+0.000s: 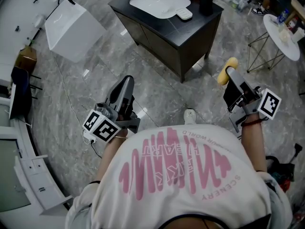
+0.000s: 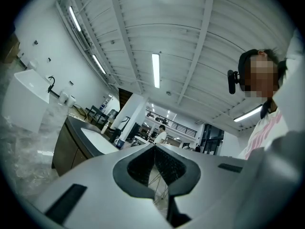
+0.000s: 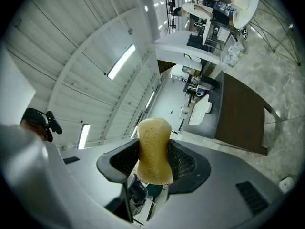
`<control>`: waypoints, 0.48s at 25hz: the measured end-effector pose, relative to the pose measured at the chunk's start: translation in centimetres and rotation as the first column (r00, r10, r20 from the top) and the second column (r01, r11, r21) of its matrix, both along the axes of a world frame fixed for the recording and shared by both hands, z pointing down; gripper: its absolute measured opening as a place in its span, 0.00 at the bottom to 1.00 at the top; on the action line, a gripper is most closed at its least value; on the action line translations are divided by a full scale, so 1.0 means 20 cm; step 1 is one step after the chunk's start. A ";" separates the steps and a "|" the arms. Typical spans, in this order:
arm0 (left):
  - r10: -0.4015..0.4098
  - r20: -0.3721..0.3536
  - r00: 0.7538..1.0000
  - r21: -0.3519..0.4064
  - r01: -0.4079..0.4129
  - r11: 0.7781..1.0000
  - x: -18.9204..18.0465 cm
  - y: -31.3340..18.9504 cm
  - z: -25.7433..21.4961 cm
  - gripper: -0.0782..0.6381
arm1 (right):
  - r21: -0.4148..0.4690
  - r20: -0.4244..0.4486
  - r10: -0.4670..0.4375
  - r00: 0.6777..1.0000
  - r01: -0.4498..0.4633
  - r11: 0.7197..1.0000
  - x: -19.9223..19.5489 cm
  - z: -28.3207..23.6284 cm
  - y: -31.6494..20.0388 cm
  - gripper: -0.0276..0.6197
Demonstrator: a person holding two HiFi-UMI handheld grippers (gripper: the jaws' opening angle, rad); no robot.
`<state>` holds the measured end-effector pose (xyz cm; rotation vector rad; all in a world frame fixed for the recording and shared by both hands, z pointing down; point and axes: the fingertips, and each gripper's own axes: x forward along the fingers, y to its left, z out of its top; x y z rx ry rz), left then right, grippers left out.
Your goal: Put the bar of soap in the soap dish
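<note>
A yellowish bar of soap (image 1: 224,73) (image 3: 153,142) stands on end between the jaws of my right gripper (image 1: 231,72) (image 3: 153,156), which is shut on it and held up over the floor, right of the dark vanity cabinet (image 1: 190,32). On the cabinet top lies a small white soap dish (image 1: 184,14), right beside the white basin (image 1: 159,3). My left gripper (image 1: 126,80) (image 2: 155,149) is shut with nothing in it; it points up toward the ceiling in the left gripper view. Both grippers hang close to the person's body, well short of the cabinet.
A black bottle (image 1: 206,1) and a cup stand behind the soap dish. A white box (image 1: 71,25) sits on the marble floor at the left. A round white table (image 1: 285,37) on thin legs stands at the right. A shoe tip (image 1: 189,114) shows below the cabinet.
</note>
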<state>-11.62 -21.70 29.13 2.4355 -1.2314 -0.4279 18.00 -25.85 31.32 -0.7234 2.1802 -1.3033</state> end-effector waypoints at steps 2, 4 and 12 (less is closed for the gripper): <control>0.001 -0.005 1.000 -0.005 -0.001 1.000 0.01 -0.09 0.01 0.12 | 0.000 0.010 -0.005 1.000 0.005 1.000 0.01 0.00 -0.11 0.34; 0.003 -0.013 1.000 -0.013 -0.003 1.000 0.04 -0.17 0.03 0.12 | -0.001 0.007 -0.014 1.000 0.014 1.000 0.01 0.00 -0.20 0.34; -0.018 -0.011 1.000 -0.048 0.017 0.999 0.10 -0.41 0.11 0.12 | -0.015 0.005 -0.045 0.999 0.045 0.999 0.02 0.05 -0.55 0.34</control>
